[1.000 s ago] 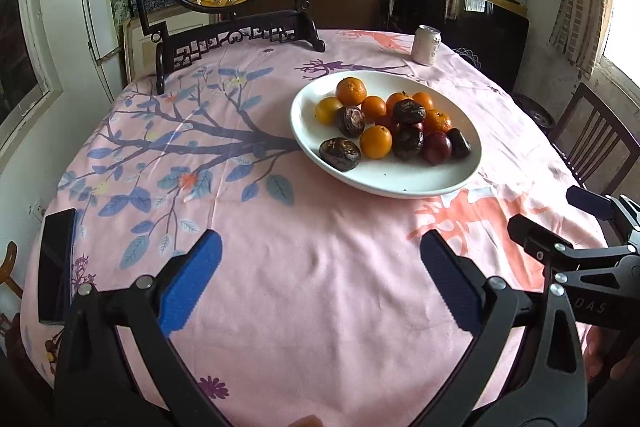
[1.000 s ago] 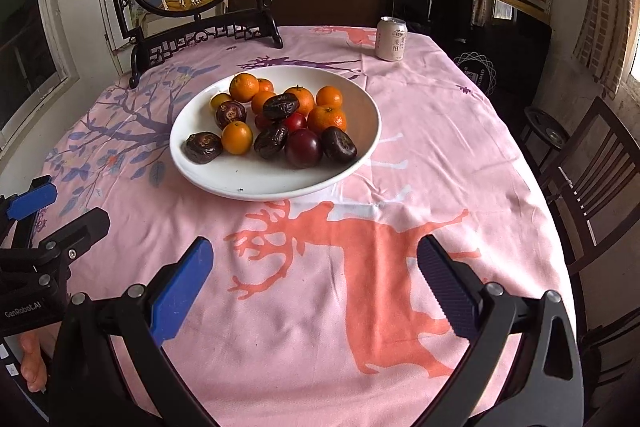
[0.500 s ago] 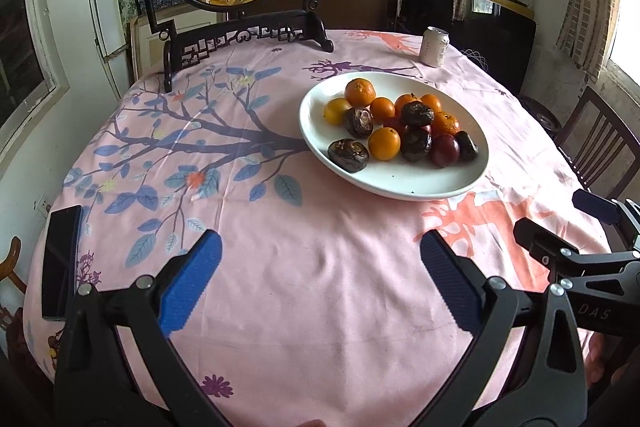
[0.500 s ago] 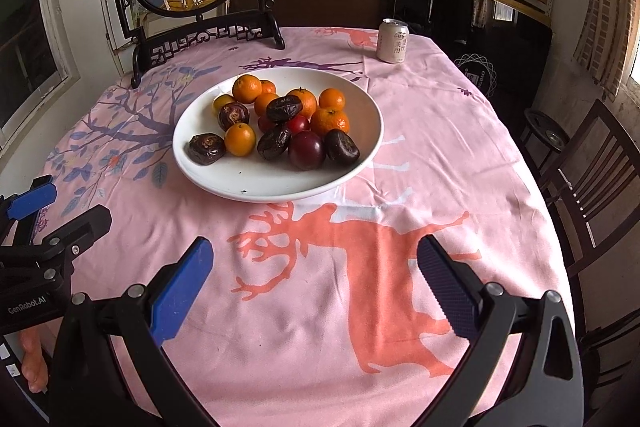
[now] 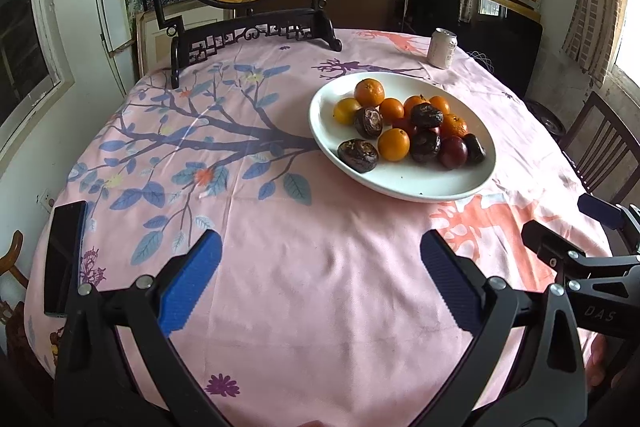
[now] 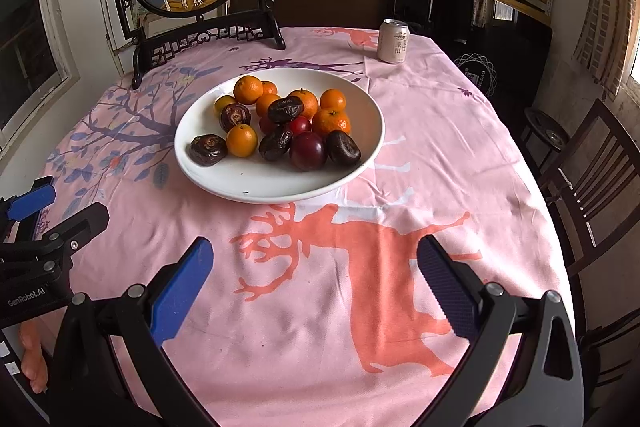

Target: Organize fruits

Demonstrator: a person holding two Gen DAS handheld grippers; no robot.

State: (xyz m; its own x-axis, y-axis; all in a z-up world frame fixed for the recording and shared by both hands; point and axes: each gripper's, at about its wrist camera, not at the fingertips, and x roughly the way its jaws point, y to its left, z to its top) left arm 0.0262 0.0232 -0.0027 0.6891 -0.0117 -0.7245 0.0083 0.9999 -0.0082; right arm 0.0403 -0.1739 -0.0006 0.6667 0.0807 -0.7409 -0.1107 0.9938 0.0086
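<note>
White plate (image 6: pixel 360 167) on the pink-clothed counter (image 6: pixel 440 147) held mixed mandarins (image 6: pixel 248 89), plums (image 6: pixel 307 156) and wrinkled passion fruits (image 6: pixel 207 149); left claw (image 5: pixel 318 281) and right claw (image 6: pixel 314 277) hovered wide open, empty; fruits judged light, round, roll-prone, best gripped across their middles.

White plate (image 6: pixel 360 115) of orange and dark fruits (image 6: pixel 280 125), pink tree-and-deer tablecloth (image 6: pixel 440 155).

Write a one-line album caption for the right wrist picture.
Open right gripper poised over a pink tablecloth, facing a white plate of oranges and dark fruits, soda can behind.
</note>
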